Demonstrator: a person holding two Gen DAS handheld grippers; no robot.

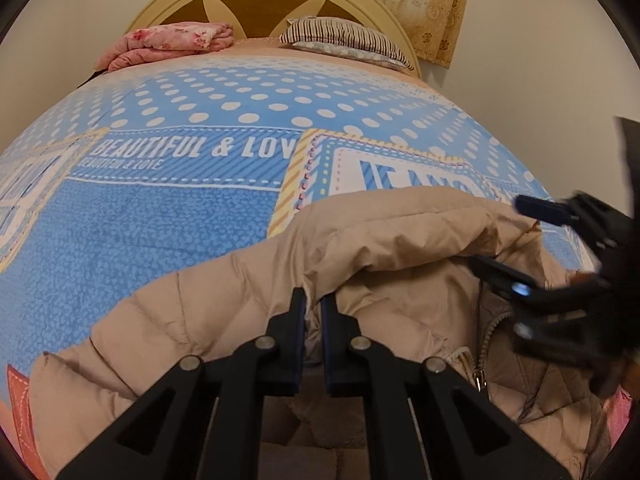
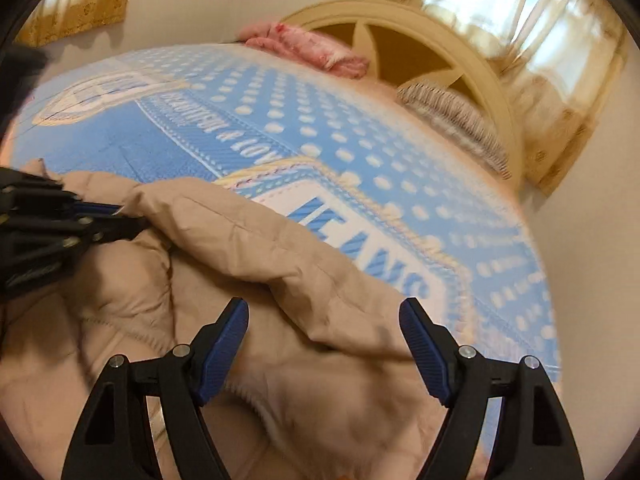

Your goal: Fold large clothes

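Here, a beige padded jacket is seen bunched on a bed with a blue dotted bedspread. A fold of it is pinched by the left gripper, jaws nearly together; the right gripper is spread wide above the fabric, holding nothing. Folding appears under way; next, an edge probably needs grasping on the right.

Your left claw and right claw are black plastic, with ribbed blue pads and silver rivets.
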